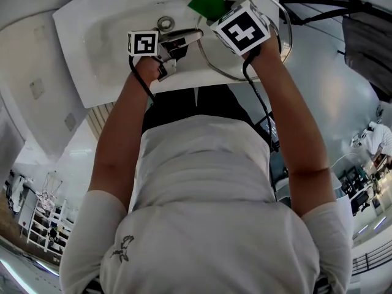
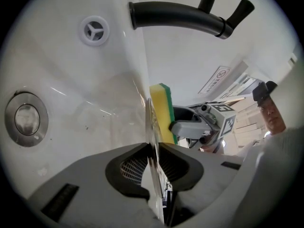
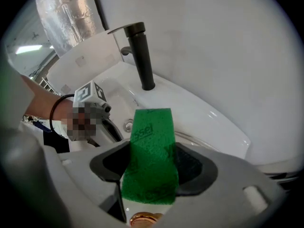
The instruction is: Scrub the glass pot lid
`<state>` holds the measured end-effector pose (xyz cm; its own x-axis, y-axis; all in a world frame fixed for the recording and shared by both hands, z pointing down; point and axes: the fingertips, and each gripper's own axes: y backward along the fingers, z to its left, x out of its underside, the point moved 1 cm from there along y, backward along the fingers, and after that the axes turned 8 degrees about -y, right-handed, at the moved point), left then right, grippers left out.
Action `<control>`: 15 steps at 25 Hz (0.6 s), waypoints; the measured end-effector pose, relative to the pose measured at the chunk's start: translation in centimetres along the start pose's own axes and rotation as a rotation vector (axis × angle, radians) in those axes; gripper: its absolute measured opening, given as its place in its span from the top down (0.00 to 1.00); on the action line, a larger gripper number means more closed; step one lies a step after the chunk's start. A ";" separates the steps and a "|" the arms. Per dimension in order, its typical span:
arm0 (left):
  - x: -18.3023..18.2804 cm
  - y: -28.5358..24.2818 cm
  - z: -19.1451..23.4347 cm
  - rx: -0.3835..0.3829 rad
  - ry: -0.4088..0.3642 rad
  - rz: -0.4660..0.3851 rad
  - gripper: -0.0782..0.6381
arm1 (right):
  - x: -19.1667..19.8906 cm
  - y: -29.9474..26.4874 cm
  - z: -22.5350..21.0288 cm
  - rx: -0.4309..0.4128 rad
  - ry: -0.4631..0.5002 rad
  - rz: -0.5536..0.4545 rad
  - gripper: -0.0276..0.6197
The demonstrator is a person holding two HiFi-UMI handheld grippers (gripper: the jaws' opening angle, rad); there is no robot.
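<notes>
The glass pot lid (image 1: 215, 70) stands on edge over the white sink, its metal rim running under both hands. In the left gripper view the lid (image 2: 151, 127) is edge-on, and my left gripper (image 2: 154, 163) is shut on its rim. My right gripper (image 3: 149, 165) is shut on a green and yellow sponge (image 3: 152, 156). The sponge (image 2: 164, 113) lies flat against the lid's right face, with the right gripper (image 2: 199, 125) behind it. In the head view the sponge (image 1: 207, 3) shows green at the far side of the lid. A copper-coloured knob (image 3: 142, 221) shows below the sponge.
The white sink basin (image 1: 98, 35) lies under the lid, with its drain (image 2: 26, 118) and overflow hole (image 2: 95, 31). A black faucet (image 2: 175, 15) reaches over the basin from the back wall. A person (image 2: 270, 113) stands in the background at right.
</notes>
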<state>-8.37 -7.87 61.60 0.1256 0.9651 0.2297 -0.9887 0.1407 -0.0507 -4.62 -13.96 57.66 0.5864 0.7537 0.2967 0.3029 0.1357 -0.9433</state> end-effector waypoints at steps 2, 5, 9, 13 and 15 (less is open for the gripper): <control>0.0 0.1 0.1 -0.002 -0.001 -0.002 0.79 | 0.3 -0.1 0.9 -0.004 0.002 -0.004 0.51; 0.0 0.1 0.3 0.014 -0.002 -0.005 0.79 | 1.0 -0.1 2.3 -0.006 0.024 -0.014 0.51; 0.1 0.2 0.4 0.009 -0.003 0.004 0.79 | 2.6 0.1 4.0 0.012 0.036 -0.007 0.51; 0.0 0.1 0.3 -0.003 0.006 0.008 0.79 | 3.6 0.5 4.6 0.033 -0.011 -0.035 0.51; 0.0 0.1 0.3 -0.011 0.007 0.012 0.79 | 4.1 0.8 4.9 0.050 -0.029 -0.060 0.51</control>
<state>-8.47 -7.87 61.87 0.1145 0.9683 0.2218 -0.9893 0.1316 -0.0637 -5.65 -7.65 57.40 0.5462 0.7614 0.3492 0.2982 0.2128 -0.9305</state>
